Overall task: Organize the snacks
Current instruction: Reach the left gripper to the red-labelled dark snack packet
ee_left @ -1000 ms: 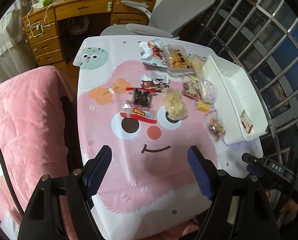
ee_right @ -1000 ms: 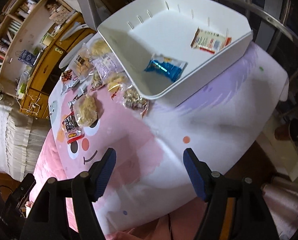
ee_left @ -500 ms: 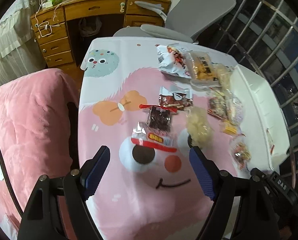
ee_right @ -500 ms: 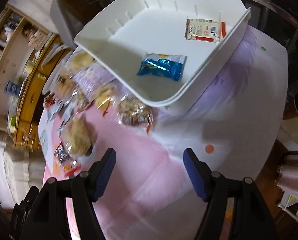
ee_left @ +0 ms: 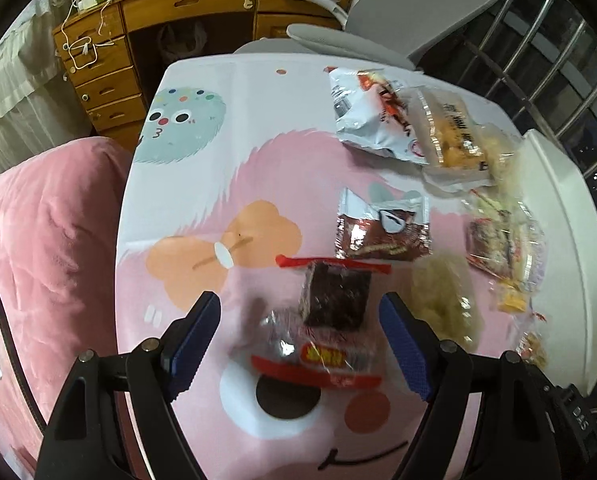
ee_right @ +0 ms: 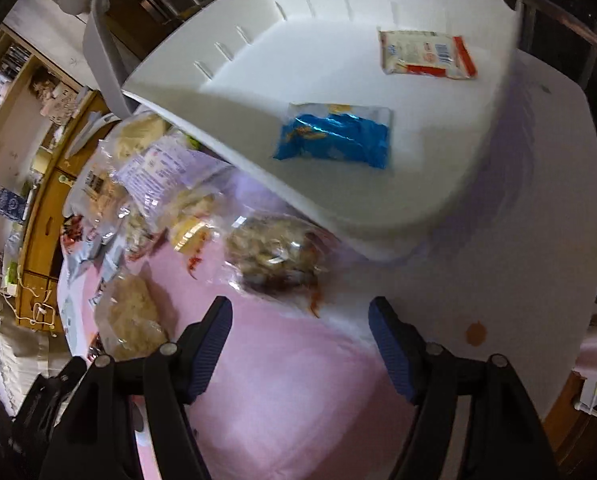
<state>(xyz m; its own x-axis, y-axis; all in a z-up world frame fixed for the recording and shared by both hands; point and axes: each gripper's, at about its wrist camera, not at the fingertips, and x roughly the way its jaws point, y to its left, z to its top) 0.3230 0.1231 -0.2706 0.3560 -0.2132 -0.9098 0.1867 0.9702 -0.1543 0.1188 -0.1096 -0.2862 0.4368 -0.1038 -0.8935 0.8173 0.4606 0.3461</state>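
Several snack packets lie on a table under a pink cartoon cloth (ee_left: 202,184). My left gripper (ee_left: 298,340) hangs open over a clear packet with a red label (ee_left: 318,354) and a dark brown cake packet (ee_left: 335,296); its pads do not touch them. In the right wrist view my right gripper (ee_right: 300,340) is open just short of a clear packet of brown snacks (ee_right: 278,254) beside the white tray (ee_right: 258,92). A blue packet (ee_right: 336,136) and a white and red packet (ee_right: 424,54) lie in the tray.
A brown foil packet (ee_left: 382,228), a pale puffed snack bag (ee_left: 444,304), a silver bag (ee_left: 362,116) and yellow snack bags (ee_left: 454,136) lie beyond the left gripper. The tray's rim (ee_left: 558,216) runs along the right. A grey chair (ee_left: 410,4), wooden desk (ee_left: 178,8) and pink cushion (ee_left: 46,232) surround the table.
Both grippers have come down closer to the table. The left one moved forward over the red-label packet; the right one rolled and neared the brown snack packet by the tray.
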